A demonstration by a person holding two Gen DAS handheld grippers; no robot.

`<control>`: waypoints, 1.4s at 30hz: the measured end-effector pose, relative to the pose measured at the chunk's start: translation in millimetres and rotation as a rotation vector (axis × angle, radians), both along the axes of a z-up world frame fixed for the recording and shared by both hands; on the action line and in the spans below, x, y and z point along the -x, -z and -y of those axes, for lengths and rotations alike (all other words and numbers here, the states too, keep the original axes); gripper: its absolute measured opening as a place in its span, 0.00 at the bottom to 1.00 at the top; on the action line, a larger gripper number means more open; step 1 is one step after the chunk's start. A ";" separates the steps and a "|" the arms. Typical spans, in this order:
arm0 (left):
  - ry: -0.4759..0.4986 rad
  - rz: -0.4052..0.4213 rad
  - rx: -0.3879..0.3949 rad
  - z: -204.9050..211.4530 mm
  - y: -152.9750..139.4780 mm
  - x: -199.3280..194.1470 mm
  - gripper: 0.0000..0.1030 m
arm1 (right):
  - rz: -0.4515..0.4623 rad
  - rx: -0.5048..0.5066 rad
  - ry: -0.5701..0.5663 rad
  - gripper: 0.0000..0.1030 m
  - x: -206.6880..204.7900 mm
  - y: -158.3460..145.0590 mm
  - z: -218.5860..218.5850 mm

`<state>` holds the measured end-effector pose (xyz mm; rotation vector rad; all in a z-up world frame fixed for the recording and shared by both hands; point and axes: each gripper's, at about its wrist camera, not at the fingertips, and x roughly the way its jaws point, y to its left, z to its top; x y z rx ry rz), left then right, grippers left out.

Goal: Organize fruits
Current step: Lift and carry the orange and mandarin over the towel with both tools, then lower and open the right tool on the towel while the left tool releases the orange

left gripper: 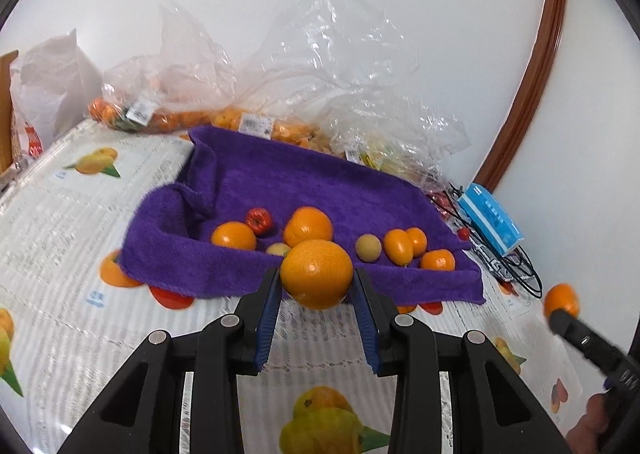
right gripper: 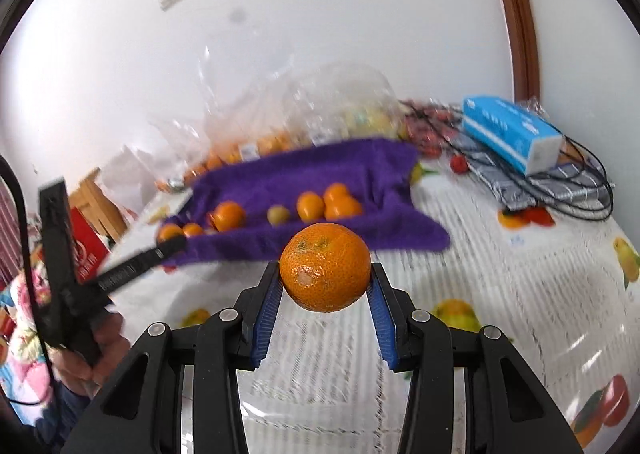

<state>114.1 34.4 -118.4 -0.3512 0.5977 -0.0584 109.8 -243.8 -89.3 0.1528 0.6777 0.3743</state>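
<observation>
The left tongs grip an orange; the right tongs grip a mandarin, both above the purple towel.

In front of the purple towel the tablecloth lies bare; behind it plastic bags crowd the wall, cables tangle at its right.

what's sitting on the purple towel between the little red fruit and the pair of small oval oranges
In the left wrist view, a large orange and a pale yellowish round fruit lie between them on the purple towel.
</observation>
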 end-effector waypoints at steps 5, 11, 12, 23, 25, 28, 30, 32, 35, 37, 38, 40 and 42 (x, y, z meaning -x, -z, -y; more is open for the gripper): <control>0.009 0.044 -0.040 -9.0 -16.3 7.2 0.33 | 0.041 0.001 -0.004 0.42 -3.5 -17.5 -4.2; -0.023 0.070 -0.097 -21.7 -41.9 8.7 0.33 | 0.076 -0.012 -0.023 0.42 -17.7 -28.7 -16.3; -0.035 0.060 -0.119 -22.6 -44.8 7.0 0.33 | 0.078 -0.013 -0.024 0.42 -20.2 -29.5 -18.4; -0.061 0.034 -0.188 -27.5 -60.1 -9.5 0.33 | 0.124 -0.011 -0.051 0.42 -44.5 -48.2 -42.7; -0.063 0.026 -0.190 -26.6 -60.7 -14.0 0.33 | 0.139 -0.011 -0.056 0.42 -48.6 -52.7 -45.8; -0.063 0.022 -0.193 -25.7 -61.9 -19.8 0.33 | 0.152 -0.010 -0.054 0.42 -55.3 -57.2 -48.1; -0.068 0.021 -0.199 -25.4 -62.0 -22.8 0.33 | 0.161 -0.014 -0.053 0.42 -60.7 -59.3 -49.1; -0.068 0.017 -0.192 -27.1 -60.8 -27.7 0.33 | 0.163 -0.023 -0.054 0.42 -66.5 -59.2 -49.0; -0.074 0.006 -0.186 -30.2 -58.6 -37.2 0.33 | 0.151 -0.036 -0.045 0.42 -78.9 -57.0 -49.2; -0.078 -0.001 -0.193 -31.9 -58.1 -43.7 0.33 | 0.154 -0.047 -0.049 0.42 -84.7 -55.9 -48.9; -0.080 -0.002 -0.198 -32.5 -58.2 -47.3 0.33 | 0.158 -0.053 -0.051 0.42 -87.3 -55.7 -48.6; -0.083 -0.004 -0.207 -33.8 -59.2 -54.7 0.33 | 0.166 -0.056 -0.051 0.42 -93.1 -56.3 -47.6; -0.092 -0.002 -0.210 -36.1 -59.4 -60.9 0.33 | 0.171 -0.052 -0.043 0.42 -100.7 -56.7 -46.2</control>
